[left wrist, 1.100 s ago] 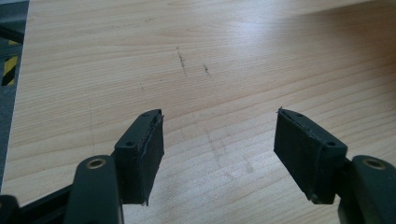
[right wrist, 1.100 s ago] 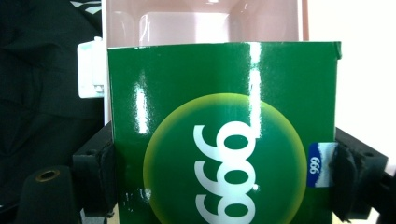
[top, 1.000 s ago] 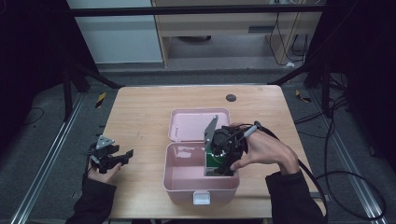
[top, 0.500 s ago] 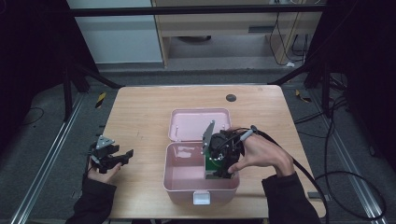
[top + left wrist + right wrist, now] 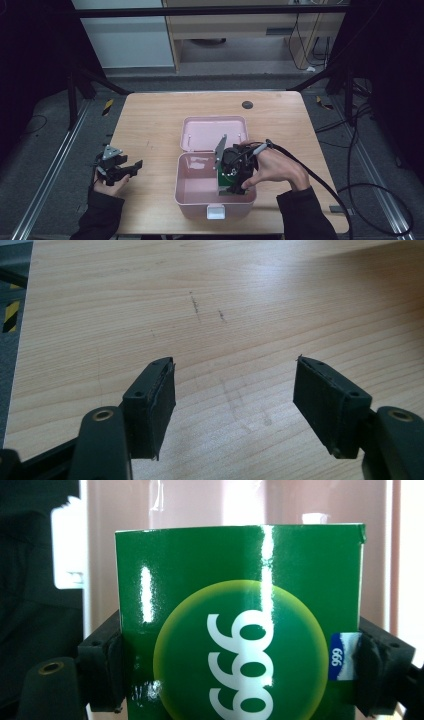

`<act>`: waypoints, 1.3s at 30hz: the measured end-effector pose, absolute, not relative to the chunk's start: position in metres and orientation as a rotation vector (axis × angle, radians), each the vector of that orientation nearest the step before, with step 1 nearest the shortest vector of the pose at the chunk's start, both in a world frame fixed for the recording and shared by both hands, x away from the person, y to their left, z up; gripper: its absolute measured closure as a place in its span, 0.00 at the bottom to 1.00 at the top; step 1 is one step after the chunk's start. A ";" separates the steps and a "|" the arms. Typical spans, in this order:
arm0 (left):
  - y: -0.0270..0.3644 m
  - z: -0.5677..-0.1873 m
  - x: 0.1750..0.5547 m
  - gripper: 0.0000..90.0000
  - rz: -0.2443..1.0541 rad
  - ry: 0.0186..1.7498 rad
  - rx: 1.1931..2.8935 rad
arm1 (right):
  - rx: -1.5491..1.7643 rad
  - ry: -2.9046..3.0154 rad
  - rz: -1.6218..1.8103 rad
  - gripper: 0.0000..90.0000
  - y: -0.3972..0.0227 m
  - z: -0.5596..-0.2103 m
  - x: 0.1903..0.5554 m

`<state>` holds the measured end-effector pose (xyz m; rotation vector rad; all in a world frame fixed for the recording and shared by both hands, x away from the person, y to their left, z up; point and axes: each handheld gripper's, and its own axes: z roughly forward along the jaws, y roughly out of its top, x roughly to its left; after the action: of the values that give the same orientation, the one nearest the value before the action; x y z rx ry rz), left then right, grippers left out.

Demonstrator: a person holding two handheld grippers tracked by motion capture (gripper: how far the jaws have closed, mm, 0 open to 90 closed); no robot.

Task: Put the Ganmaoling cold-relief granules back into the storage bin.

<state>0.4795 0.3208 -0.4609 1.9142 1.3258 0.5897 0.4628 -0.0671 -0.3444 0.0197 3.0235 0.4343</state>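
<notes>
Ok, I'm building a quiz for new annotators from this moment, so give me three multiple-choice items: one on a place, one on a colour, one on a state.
1. Where is the green box?
A. on the bare tabletop
B. over the open pink case, held in the right hand-held gripper
C. on the floor

2. What colour is the case?
A. pink
B. blue
C. black

3. How does the left hand-held gripper stand?
A. shut on the green box
B. shut on the case lid
C. open, with nothing between its jaws

Key: 1 B, the right gripper view shows both jaws pressed to the box's sides inside the case. 2 A, the high view shows pink walls and lid. 3 C, the left gripper view shows bare table between spread jaws.
</notes>
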 end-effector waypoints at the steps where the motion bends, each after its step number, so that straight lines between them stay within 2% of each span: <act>1: 0.321 -0.461 0.480 0.36 0.589 1.327 1.914 | 0.022 3.024 0.430 0.18 -0.068 -0.346 0.463; 30: 0.321 -0.461 0.480 0.36 0.591 1.326 1.916 | 0.054 3.053 0.367 0.15 -0.075 -0.392 0.475; 39: 0.321 -0.461 0.480 0.36 0.590 1.326 1.914 | 0.100 2.988 0.511 0.13 -0.086 -0.371 0.473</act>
<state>0.4797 0.3211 -0.4611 1.9144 1.3259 0.5899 0.4733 -0.0865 -0.3707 0.1002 2.9885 0.5106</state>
